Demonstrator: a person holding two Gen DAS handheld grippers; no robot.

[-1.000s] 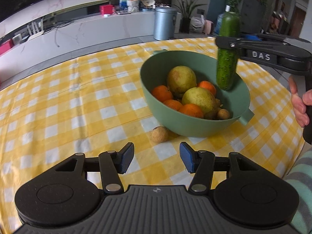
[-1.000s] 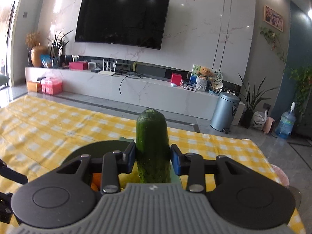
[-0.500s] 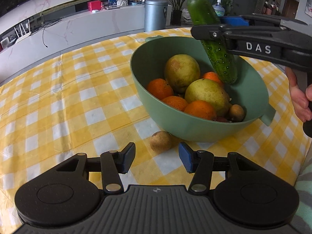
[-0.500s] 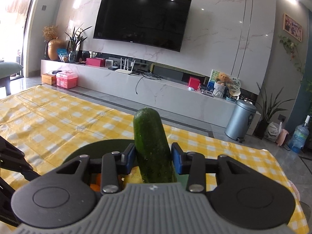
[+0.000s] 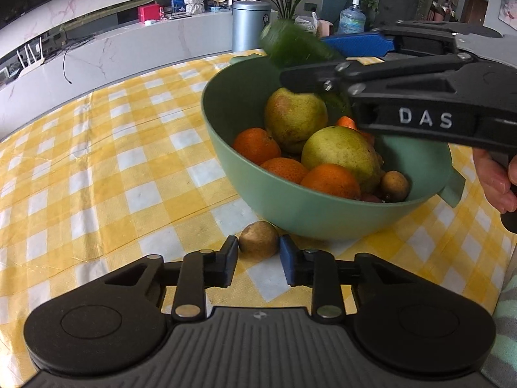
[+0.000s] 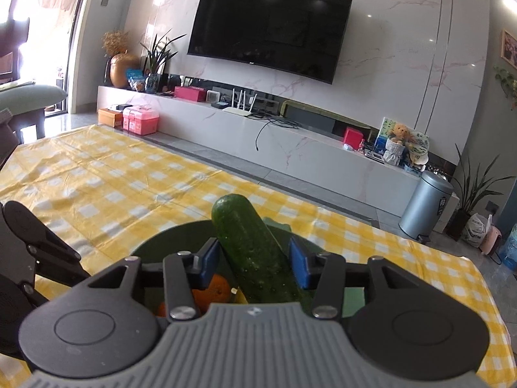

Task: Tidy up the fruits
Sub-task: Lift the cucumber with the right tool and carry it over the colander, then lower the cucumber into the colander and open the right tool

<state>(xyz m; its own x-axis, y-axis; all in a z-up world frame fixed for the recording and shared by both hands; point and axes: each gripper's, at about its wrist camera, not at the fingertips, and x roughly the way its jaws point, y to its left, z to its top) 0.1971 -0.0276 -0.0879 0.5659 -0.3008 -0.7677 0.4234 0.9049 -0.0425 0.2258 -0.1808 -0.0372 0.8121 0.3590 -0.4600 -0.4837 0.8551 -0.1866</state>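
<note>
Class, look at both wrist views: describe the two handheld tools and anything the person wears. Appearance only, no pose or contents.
Both tools look alike: the left tool and the right tool each have black linkage arms with silver pivot screws, round black discs either side, blue pads on the fingertips, and a ribbed grey body. Seen from the side, the right tool bears white letters "DAS". A striped mint-and-grey sleeve shows at the edge.

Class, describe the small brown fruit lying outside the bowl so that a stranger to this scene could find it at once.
Start at the green bowl on the yellow checked cloth. On the cloth against the bowl's near side lies a small round brown fruit, between the pads of the left hand-held gripper. Unlike the oranges, the pears and a similar brown fruit, it lies outside the bowl.
</note>
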